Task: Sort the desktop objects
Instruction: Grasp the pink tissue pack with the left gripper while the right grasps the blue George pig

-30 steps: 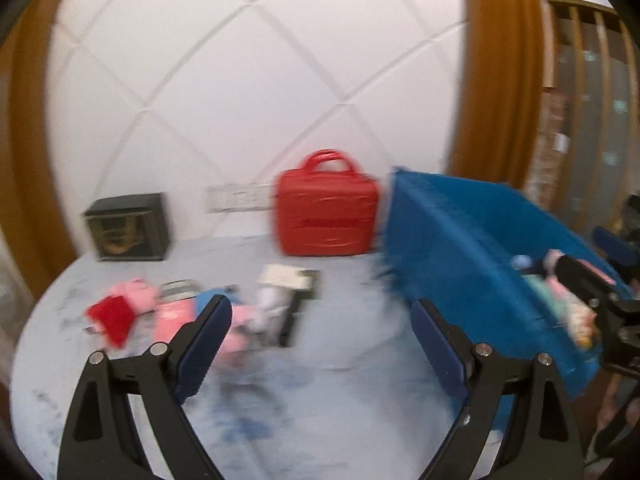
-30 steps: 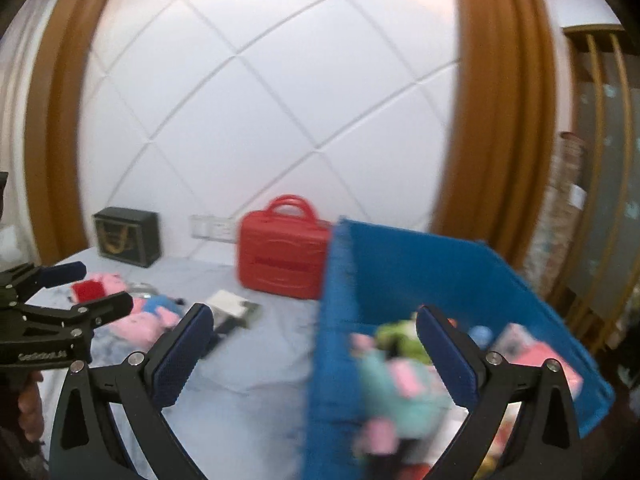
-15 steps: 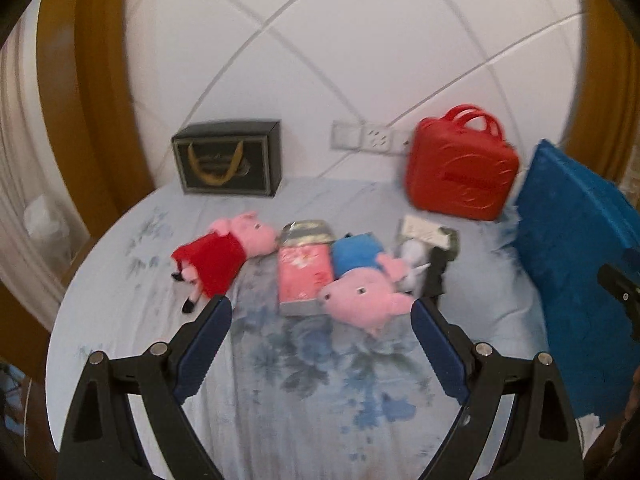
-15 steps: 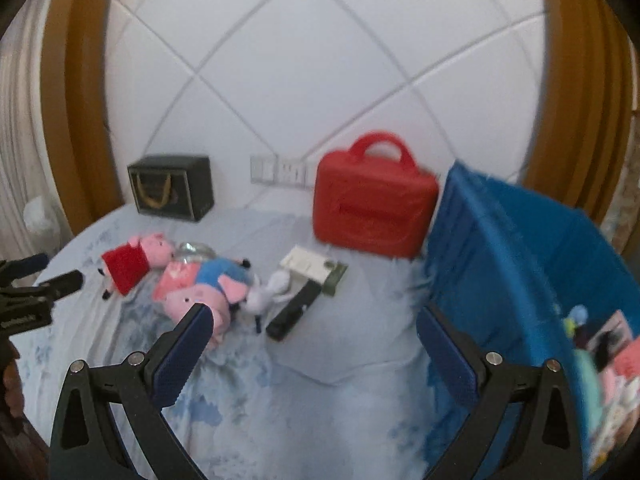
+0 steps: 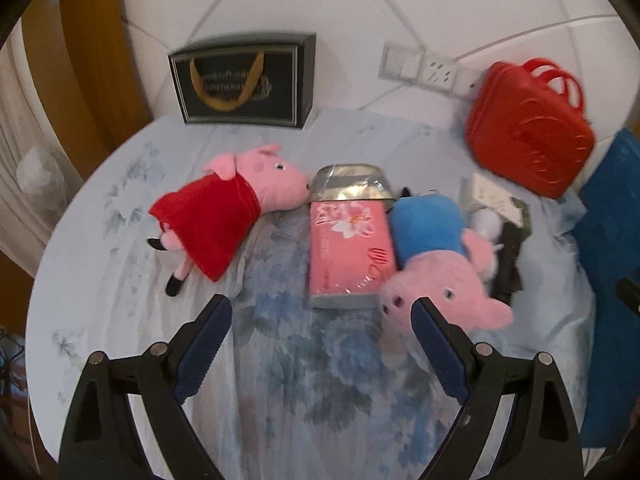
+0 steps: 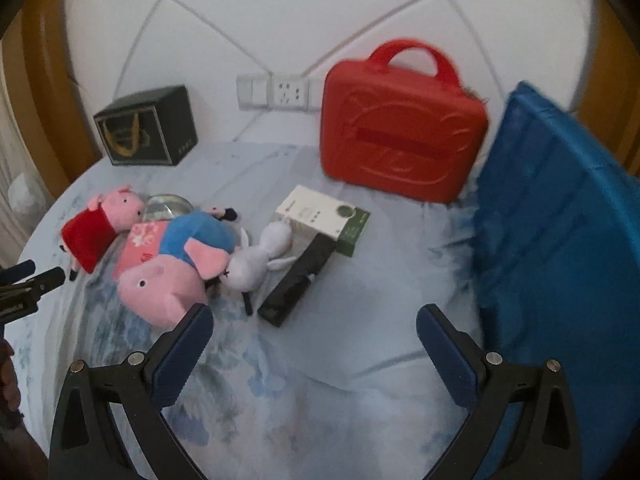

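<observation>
- Left wrist view: left tool [image 5: 322, 322] hovers low over the worktop [image 5: 120, 280], fingers spread wide, nothing between them. Just ahead lies the pink tissue pack [image 5: 349, 249], flanked by the red-dressed pig plush [image 5: 224, 216] at centre left and the blue-shirted pig plush [image 5: 436, 264] at centre right.
- Right wrist view: right tool [image 6: 314, 330] also gapes wide and empty. Only here are the grey bunny plush [image 6: 260, 258], black remote [image 6: 298, 280], white-green box [image 6: 324, 220] and blue bin [image 6: 560, 240] at right frame clearly seen.

Wall sockets [image 6: 273, 91] above a floral tablecloth [image 5: 320, 380].
</observation>
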### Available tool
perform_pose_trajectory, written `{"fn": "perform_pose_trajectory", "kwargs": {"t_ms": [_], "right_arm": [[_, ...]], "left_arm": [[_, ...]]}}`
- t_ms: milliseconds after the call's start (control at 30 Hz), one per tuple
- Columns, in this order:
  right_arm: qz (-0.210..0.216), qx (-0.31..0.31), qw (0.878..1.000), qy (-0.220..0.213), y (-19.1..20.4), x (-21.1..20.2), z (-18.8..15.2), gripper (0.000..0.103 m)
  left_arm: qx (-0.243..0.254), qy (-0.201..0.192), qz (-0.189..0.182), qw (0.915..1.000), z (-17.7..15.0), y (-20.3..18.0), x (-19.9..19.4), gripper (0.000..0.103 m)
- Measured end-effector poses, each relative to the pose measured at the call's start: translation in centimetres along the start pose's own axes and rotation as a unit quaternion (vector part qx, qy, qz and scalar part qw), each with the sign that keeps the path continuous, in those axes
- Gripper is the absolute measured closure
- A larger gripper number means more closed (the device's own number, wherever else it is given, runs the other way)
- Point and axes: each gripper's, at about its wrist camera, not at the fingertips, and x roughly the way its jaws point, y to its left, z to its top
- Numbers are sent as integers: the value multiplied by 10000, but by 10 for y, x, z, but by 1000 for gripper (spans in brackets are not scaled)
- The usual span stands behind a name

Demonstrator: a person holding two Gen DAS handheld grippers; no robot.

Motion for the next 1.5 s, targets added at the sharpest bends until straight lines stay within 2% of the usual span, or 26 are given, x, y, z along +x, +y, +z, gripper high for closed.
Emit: {"fn": "perform_pose_trajectory", "kwargs": {"t_ms": [100,133,267,367,467,567,633,700,800,867,1000,1167,1500], "right_arm": [[178,-62,9995,245,12,34,9,0],[353,-230,9988,261,16,42,12,0],[504,-388,9968,475,37,75,22,0],[544,-463,9961,515,45,88,28,0],[564,-438,9958,565,45,96,31,0],[558,-387,9959,602,44,103,35,0],[600,-385,9954,640,47,107,36,0],[701,-408,9942,711,55,112,36,0],[927,-460,9908,873,75,121,30,0],[1101,-468,9877,1010,89,127,24,0],[1455,-475,9803,1250,119,139,16,0],[1471,-630,9766,1437,153,150,13,0],[1334,-810,9740,1641,178,179,12,0]], "left_arm": [[43,255,29,9997,11,1,36,11],[75,329,44,9994,14,0,47,11],[210,586,-4,9981,26,-9,85,11],[290,672,-214,9971,34,-21,104,11],[480,880,-267,9946,39,-37,126,11],[550,1049,7,9930,40,-45,148,10],[391,1117,-167,9928,39,-38,155,10],[133,1112,-293,9933,33,-24,155,9],[161,1017,135,9946,14,-6,143,10],[150,1148,366,9926,-3,10,138,11],[129,1236,218,9920,-31,28,123,11],[26,1235,108,9923,-34,35,116,11],[143,1024,142,9945,-32,30,111,11]]}}
